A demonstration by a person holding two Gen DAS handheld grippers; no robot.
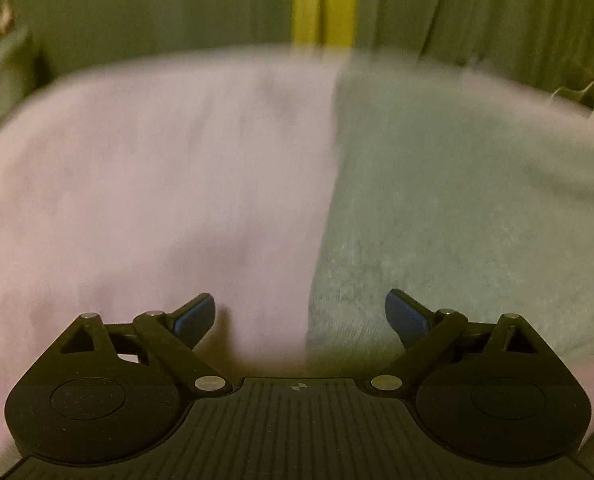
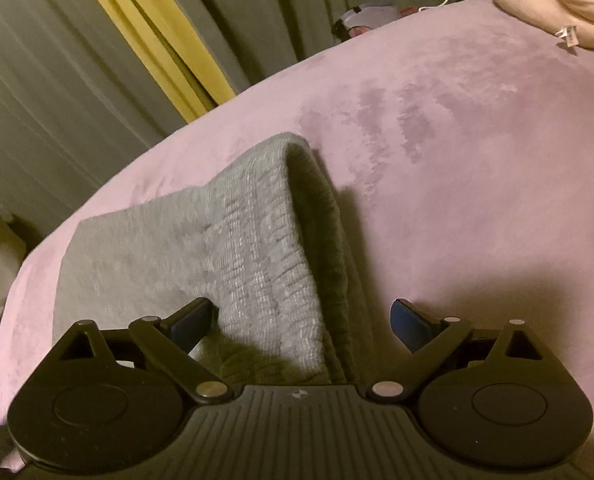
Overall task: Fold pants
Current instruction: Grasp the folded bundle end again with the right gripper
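The grey pants (image 2: 201,248) lie folded on the pink bed cover (image 2: 477,160). Both the left tool (image 1: 300,316) and the right tool (image 2: 301,320) hang released above them, grasping nothing. Soft, limp knit; likely best pinched at the thick folded edge.

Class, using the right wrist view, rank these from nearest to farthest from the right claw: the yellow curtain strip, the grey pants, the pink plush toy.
1. Grey pants, lying between the open right claw fingers.
2. Yellow curtain strip, beyond the bed's edge, upper left.
3. Pink plush toy, far corner of the bed, upper right.

The last two are close to call.
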